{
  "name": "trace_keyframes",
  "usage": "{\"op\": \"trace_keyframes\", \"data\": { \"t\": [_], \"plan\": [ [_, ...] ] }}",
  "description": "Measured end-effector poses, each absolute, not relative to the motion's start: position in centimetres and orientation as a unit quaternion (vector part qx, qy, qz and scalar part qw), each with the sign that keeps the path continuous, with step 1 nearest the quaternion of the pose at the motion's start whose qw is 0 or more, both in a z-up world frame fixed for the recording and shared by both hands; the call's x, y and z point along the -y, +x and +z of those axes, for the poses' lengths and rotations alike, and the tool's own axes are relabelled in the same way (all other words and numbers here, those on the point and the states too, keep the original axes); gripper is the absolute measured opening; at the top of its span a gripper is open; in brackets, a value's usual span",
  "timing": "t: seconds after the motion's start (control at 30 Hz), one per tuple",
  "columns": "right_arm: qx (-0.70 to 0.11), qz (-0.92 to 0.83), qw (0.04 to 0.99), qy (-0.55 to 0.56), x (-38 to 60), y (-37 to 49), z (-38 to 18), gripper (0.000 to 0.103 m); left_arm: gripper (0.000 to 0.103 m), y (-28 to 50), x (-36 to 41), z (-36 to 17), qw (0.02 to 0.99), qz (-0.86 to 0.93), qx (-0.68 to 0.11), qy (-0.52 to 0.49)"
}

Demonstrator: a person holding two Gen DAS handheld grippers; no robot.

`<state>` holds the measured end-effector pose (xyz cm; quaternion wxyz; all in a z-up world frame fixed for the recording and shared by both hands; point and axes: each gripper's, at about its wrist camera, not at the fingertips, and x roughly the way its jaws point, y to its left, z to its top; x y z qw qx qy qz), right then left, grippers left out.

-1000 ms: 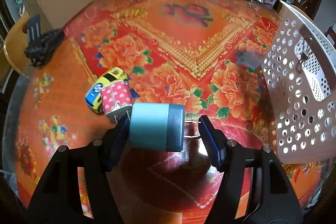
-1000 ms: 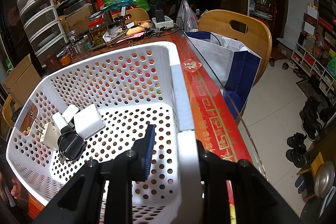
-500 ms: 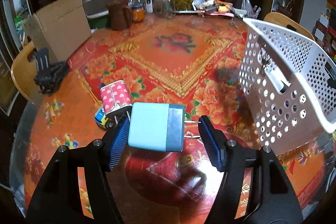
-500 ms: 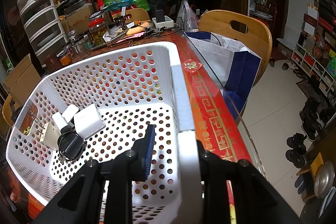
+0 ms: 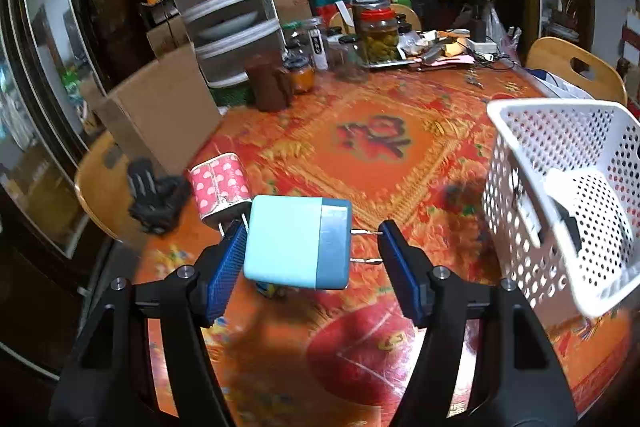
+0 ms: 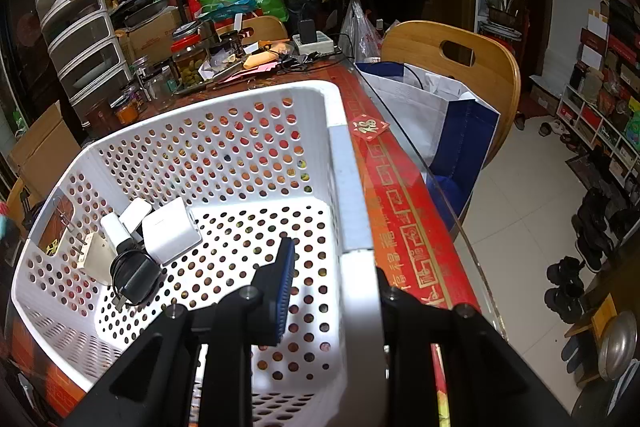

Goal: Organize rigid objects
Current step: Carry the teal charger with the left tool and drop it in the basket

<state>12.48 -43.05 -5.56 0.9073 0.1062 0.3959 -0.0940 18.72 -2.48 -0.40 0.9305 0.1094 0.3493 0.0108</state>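
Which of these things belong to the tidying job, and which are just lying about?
Job:
blue charger in left tool
white basket, right tool clamping its rim
chargers inside
pink charger

Lying about:
jar
cardboard box
chair

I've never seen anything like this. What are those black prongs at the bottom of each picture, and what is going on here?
No robot here: a person carries a hand-held gripper in each hand, and a wide-angle camera on each looks forward along its two black fingers. That gives one picture per hand.

In the left one, the left hand-held gripper holds a blue charger above the table, one blue pad against its body and the other at its metal prongs. A pink dotted charger shows just behind it, and a white basket stands to the right.

In the right one, the right hand-held gripper is shut on that basket's rim. Inside lie white chargers and a black plug. The blue charger probably goes in next.
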Motion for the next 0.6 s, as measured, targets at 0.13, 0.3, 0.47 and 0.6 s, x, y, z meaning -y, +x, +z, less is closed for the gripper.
{"op": "trace_keyframes", "data": {
  "t": [0.13, 0.3, 0.47, 0.6],
  "plan": [
    [-0.395, -0.094, 0.907, 0.107, 43.1, 12.5, -5.5, 0.024, 0.064, 18.5, 5.0, 2.9, 0.932, -0.003, -0.333, 0.141],
    [-0.396, -0.094, 0.907, 0.107, 43.1, 12.5, -5.5, 0.025, 0.064, 17.6, 10.7, 5.0, 0.926, -0.028, -0.316, 0.205],
    [-0.396, -0.094, 0.907, 0.107, 43.1, 12.5, -5.5, 0.025, 0.064, 17.3, 16.7, 4.5, 0.907, -0.062, -0.322, 0.265],
    [-0.397, -0.094, 0.907, 0.107, 43.1, 12.5, -5.6, 0.025, 0.064, 17.6, 21.6, 2.9, 0.874, -0.103, -0.365, 0.304]
  ]
}}
